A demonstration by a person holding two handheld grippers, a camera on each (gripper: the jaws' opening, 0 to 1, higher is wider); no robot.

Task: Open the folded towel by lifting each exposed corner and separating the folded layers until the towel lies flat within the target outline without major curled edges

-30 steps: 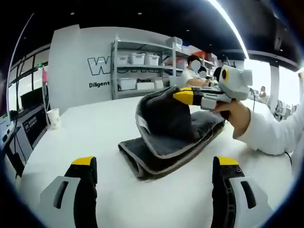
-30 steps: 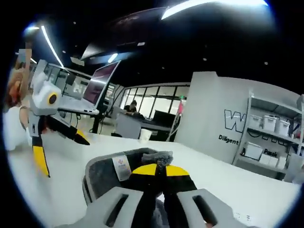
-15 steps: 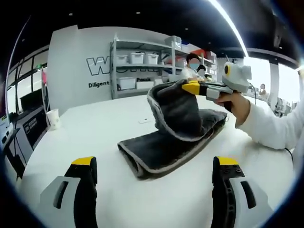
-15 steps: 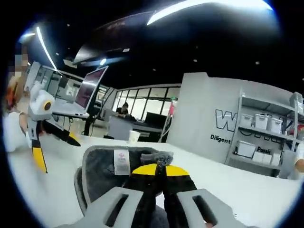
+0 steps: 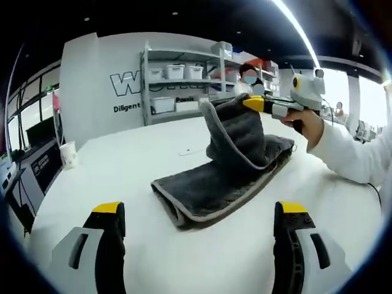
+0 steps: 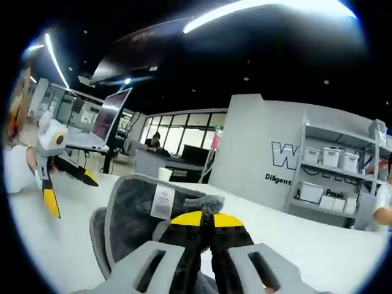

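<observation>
Towel (image 5: 217, 184) lies on the surface (image 5: 122, 165), its top layer lifted by our right tongs (image 5: 254, 104) clamped on a corner; left tongs (image 5: 199, 211) spread apart, nearer the folded edge.

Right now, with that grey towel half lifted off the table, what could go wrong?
The right hand-held gripper pinches only the towel corner, so the cloth might slip free and flop back folded. The left hand-held gripper hangs open, apart from the towel, so nothing pins the lower layers; they may drag along the table.
</observation>
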